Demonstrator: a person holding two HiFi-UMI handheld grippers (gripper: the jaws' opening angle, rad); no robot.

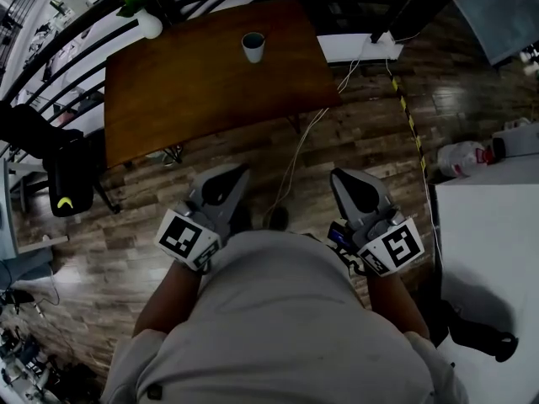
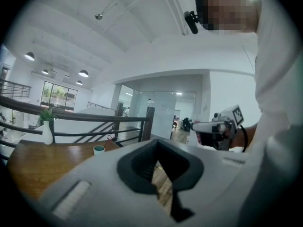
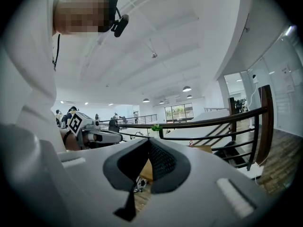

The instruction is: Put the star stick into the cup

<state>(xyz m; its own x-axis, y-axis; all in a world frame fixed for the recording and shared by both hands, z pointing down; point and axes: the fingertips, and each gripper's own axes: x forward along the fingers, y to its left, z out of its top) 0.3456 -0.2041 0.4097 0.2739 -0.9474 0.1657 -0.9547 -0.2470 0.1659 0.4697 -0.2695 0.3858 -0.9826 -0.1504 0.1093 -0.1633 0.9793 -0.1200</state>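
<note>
Jaws are pressed together on nothing at the left gripper (image 1: 237,178) and the right gripper (image 1: 340,179), held near the body. The white cup (image 1: 253,46) stands well apart on the brown wooden worktop (image 1: 185,91). The star stick is not seen, so a blind reach is risked.

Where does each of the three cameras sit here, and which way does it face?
Head view: on the person's head, facing steeply down; shows torso, left gripper, right gripper, and the table with cup and vase ahead.
Left gripper view: on the left gripper, facing along its shut jaws toward the table; torso and right gripper at right.
Right gripper view: on the right gripper, facing along its shut jaws toward a railing; torso and left gripper at left.
Shared: head and left gripper views both show the cup.
</note>
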